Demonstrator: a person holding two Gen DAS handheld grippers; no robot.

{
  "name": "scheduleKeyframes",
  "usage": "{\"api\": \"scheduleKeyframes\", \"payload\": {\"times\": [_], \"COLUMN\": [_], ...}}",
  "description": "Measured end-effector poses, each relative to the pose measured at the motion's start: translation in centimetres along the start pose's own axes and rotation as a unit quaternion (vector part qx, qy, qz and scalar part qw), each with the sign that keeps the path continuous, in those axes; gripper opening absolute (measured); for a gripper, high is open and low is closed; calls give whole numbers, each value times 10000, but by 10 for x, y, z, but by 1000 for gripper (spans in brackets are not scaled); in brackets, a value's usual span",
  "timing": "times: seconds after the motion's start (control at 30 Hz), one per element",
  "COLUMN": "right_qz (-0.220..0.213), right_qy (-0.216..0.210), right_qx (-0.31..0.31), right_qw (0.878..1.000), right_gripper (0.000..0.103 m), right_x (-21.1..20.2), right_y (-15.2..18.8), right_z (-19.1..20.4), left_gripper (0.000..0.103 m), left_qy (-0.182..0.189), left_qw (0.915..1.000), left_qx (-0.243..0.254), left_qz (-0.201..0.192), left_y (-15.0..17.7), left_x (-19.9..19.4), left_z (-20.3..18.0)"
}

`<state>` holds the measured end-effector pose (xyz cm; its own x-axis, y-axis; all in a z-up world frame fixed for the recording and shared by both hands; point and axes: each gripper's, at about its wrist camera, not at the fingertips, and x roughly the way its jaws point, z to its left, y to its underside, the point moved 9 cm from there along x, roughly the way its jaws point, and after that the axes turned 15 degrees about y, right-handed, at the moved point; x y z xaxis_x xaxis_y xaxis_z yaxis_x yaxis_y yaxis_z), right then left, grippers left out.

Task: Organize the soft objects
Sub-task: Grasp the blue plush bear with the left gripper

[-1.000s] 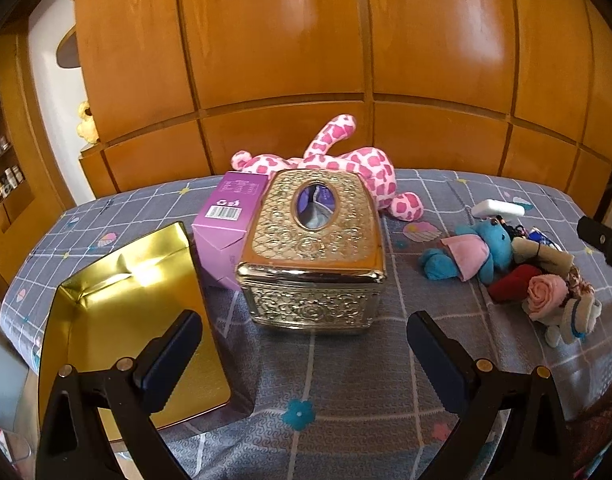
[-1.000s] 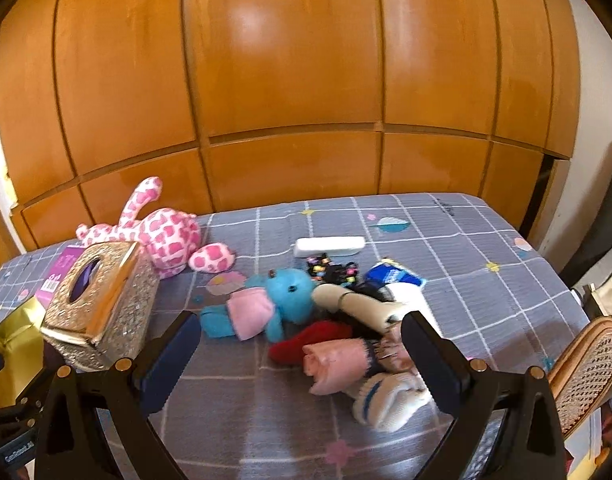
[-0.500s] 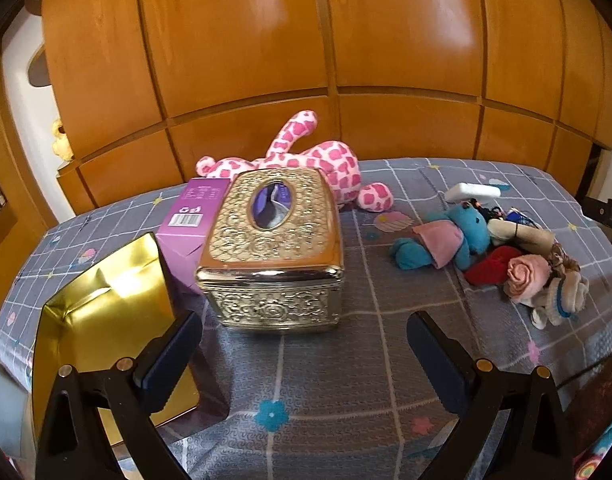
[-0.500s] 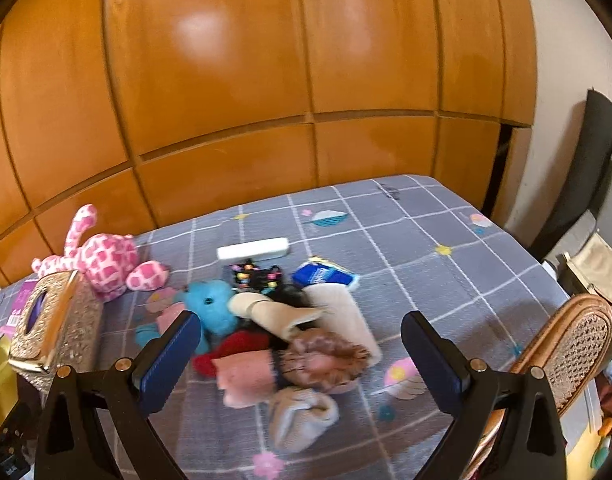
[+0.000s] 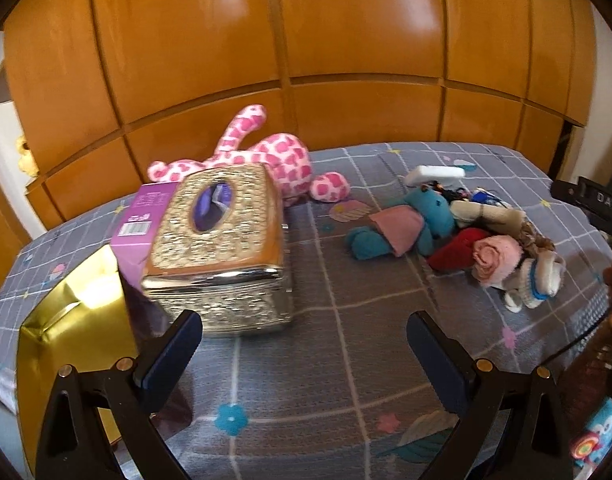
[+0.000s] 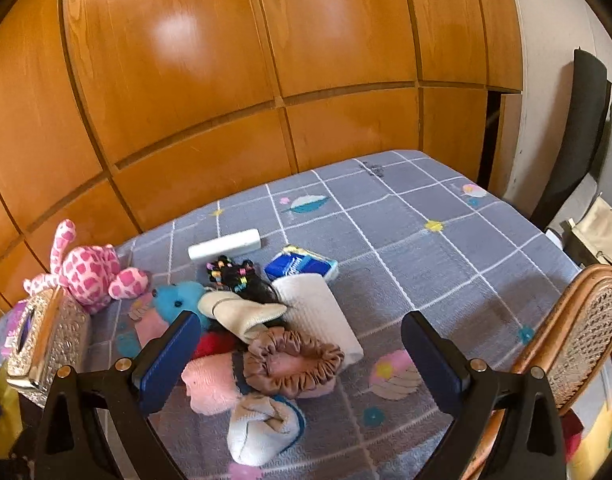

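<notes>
A heap of soft things lies on the grey checked tablecloth (image 6: 426, 248): a blue plush toy (image 5: 422, 220) (image 6: 182, 300), a rolled pink sock (image 5: 496, 258) (image 6: 210, 380), a brown scrunchie (image 6: 294, 360), a white rolled cloth (image 6: 318, 312) and a white-blue sock (image 6: 262, 428). A pink spotted plush (image 5: 274, 160) (image 6: 90, 268) lies behind the ornate metal tissue box (image 5: 222, 248). My right gripper (image 6: 298, 352) hangs open just above the near side of the heap. My left gripper (image 5: 306, 360) is open over bare cloth in front of the tissue box, holding nothing.
A gold box lid (image 5: 74, 340) and a purple carton (image 5: 146, 216) sit left of the tissue box. A white bar (image 6: 224, 245), beaded hair ties (image 6: 230, 272) and a blue tissue pack (image 6: 302, 266) lie behind the heap. A wicker chair (image 6: 578, 328) stands at right; wooden panels (image 6: 266, 80) behind.
Both grippers have swung to the right. The right one has also risen and come nearer the heap, which now lies between its fingers in view. Both stay open.
</notes>
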<state>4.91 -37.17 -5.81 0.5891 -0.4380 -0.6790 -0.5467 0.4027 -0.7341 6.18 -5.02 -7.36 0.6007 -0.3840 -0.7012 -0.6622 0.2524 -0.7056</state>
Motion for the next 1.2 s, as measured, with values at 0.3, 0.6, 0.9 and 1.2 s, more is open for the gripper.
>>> {"api": "scheduleKeyframes", "payload": {"times": [0.3, 0.6, 0.9, 1.2], "right_qz": [76, 136, 154, 254], "right_qy": [-440, -589, -669, -755], "right_qx": [287, 479, 512, 604], "right_qw": [9986, 9970, 9963, 9950], "right_gripper": [102, 102, 102, 102], "right_x": [2, 3, 3, 6], "right_y": [0, 0, 0, 1], "right_z": [1, -1, -1, -1], "left_gripper": [102, 98, 78, 83], "left_qy": [905, 1471, 934, 834], "left_qw": [9946, 9860, 9851, 9800], "left_qx": [272, 74, 743, 1027], "left_qz": [437, 782, 1238, 1487], "left_y": [-11, -42, -57, -63], "left_x": [32, 79, 157, 221], "left_z": [-36, -49, -58, -62]}}
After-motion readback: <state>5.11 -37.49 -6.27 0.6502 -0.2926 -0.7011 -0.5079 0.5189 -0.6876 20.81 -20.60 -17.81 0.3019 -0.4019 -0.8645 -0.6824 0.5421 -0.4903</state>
